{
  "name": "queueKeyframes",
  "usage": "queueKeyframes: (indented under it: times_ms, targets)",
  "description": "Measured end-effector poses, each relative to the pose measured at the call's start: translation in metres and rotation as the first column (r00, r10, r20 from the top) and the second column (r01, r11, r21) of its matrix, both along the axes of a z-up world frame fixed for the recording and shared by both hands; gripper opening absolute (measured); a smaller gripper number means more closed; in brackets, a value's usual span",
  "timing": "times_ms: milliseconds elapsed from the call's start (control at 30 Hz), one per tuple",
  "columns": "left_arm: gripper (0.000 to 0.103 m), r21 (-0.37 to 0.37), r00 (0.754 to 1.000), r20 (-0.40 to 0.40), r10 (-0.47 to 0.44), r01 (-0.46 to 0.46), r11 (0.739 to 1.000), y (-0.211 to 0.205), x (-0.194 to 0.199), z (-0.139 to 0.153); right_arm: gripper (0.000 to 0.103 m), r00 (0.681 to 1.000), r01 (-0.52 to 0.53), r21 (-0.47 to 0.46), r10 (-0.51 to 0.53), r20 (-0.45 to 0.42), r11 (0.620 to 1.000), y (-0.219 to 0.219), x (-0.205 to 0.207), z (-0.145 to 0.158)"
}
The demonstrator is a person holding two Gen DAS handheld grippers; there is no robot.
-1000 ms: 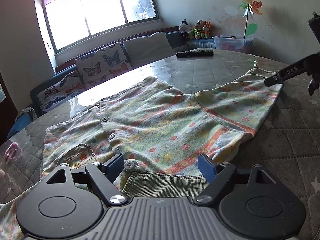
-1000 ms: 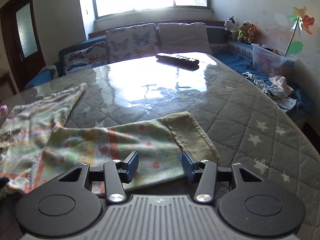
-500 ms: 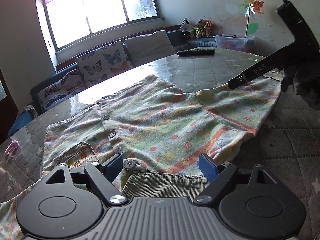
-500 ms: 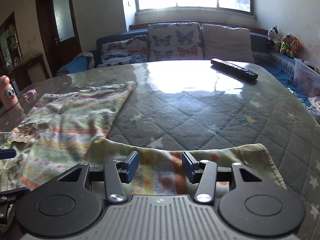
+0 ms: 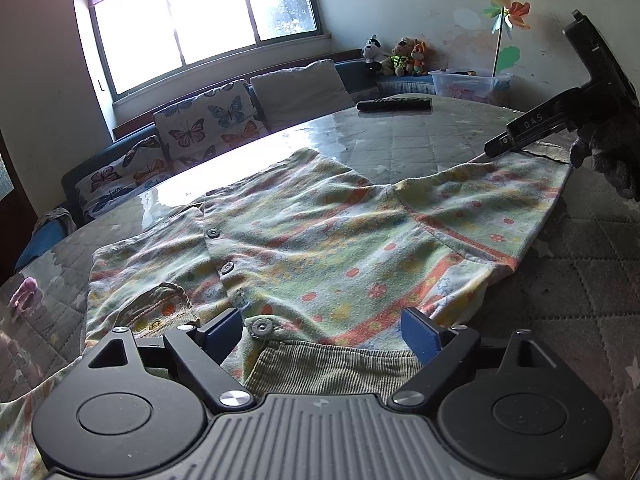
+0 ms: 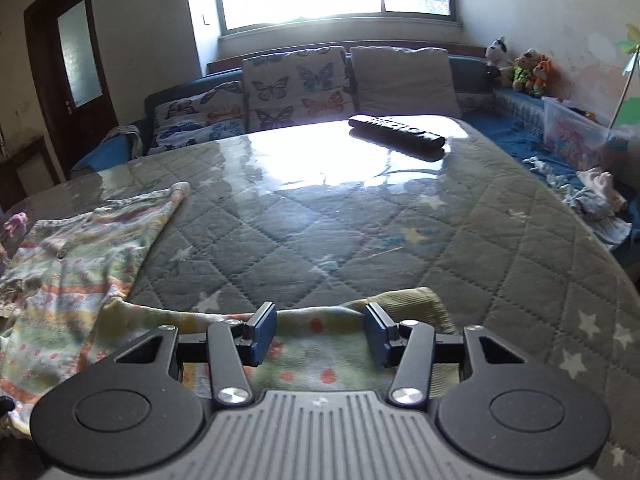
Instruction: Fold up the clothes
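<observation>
A pastel flowered child's top with buttons lies spread on the quilted table. My left gripper sits low over its ribbed olive hem. Its jaws are opening, and the hem and a snap button lie between them without the pads pressing. The right sleeve stretches toward my right gripper, which a gloved hand holds. That gripper's fingers stand apart over the sleeve, whose far edge runs between the pads. The olive cuff lies just to their right.
A black remote lies at the far side of the table. Behind it stands a sofa with butterfly cushions. A plastic box, a pinwheel and stuffed toys are at the right wall, loose clothes on the bench.
My right gripper slid from the cuff end inward along the sleeve while the sleeve stayed where it lay. The left gripper kept its place, its fingers spreading slightly.
</observation>
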State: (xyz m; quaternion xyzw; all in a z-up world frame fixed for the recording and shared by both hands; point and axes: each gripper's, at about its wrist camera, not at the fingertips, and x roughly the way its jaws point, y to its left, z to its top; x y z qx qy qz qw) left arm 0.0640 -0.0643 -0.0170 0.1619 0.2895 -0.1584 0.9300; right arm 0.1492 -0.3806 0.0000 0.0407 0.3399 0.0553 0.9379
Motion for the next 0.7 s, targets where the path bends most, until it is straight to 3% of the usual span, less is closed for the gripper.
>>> queueKeyframes:
  times_ms: [167,367,700]
  targets:
    - [0.09,0.005,1.0,0.007,-0.003,0.003,1.0,0.0,-0.002,0.002,0.05,0.995,0.083,0.012,-0.083,0.046,0.997,-0.017,-0.022,0.011]
    - [0.097,-0.014,0.999,0.035,-0.008,0.009,1.0,0.002,-0.005,0.012,0.05,0.979,0.203,-0.025,-0.203,0.021,0.979,-0.035,-0.051,0.005]
    - [0.103,-0.025,0.998,0.067,-0.013,0.014,1.0,0.002,-0.007,0.024,0.049,0.965,0.263,-0.009,-0.263,0.007,0.965,-0.036,-0.064,-0.008]
